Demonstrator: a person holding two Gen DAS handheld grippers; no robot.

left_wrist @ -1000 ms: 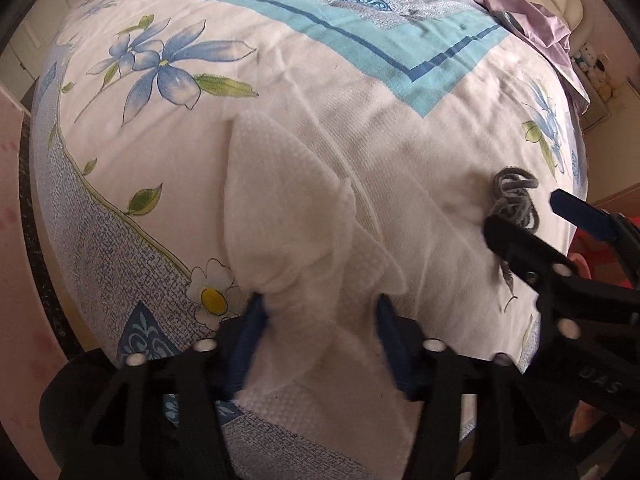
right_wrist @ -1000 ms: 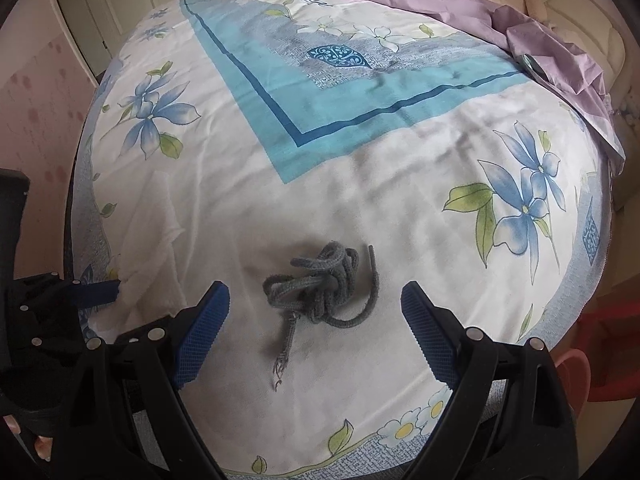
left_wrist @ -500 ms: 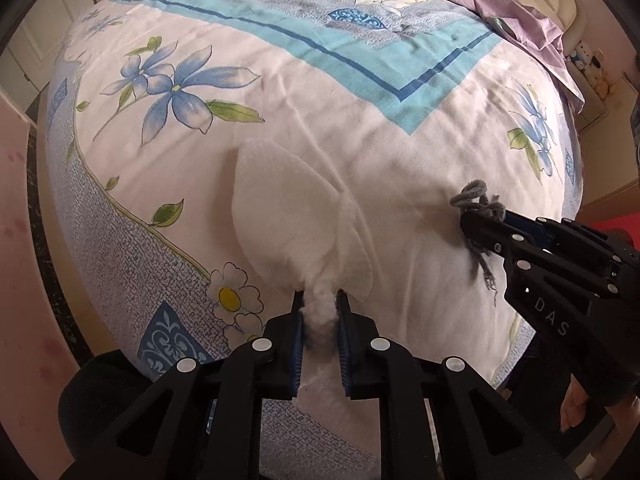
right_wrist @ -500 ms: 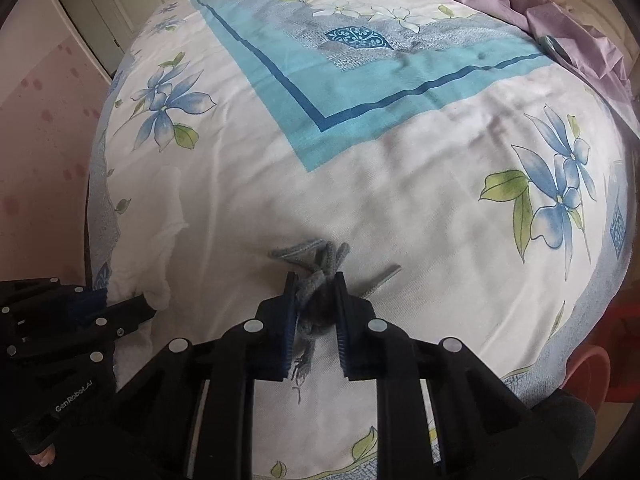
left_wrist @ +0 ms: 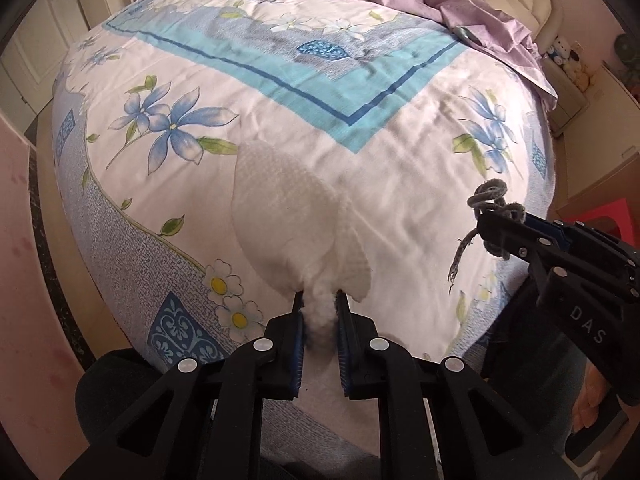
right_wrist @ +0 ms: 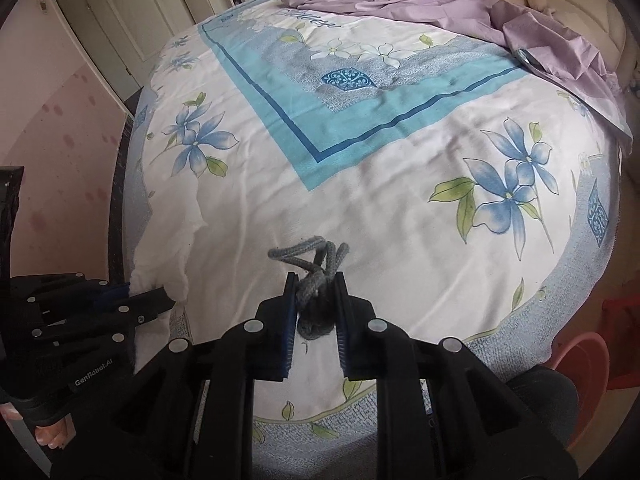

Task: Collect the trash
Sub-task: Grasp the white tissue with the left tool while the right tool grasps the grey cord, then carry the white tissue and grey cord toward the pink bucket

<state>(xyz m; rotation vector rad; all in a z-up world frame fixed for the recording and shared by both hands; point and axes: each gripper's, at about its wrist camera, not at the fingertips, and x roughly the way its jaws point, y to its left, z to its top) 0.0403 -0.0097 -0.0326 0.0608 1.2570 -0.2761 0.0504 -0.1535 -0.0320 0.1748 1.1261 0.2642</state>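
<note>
— Both pieces are off the bed now, aren't they? The left gripper [left_wrist: 319, 300] is clamped on a bunched neck of the white tissue [left_wrist: 288, 216], with the rest of the sheet fanned out beyond the tips.

— Yes, and the right gripper [right_wrist: 316, 280] is pinched nearly closed on the grey cord [right_wrist: 314, 272], near the front edge of the floral bedspread [right_wrist: 400, 184]. A frayed tail hangs loose below it in the left view.

— That tail worries me. It could snag on the cover, and a tangle held by a few loops might slip free if it's swung.

— The tissue too: thin stuff, held by a twist, likely to tear or slide out.

— And a second ago?

— Both jaws stood wide around their pieces, which lay flat on the cover. They've closed since, and both tools have risen; more of the bed shows, out to the purple sheet [right_wrist: 440, 4] at the far end.
</note>
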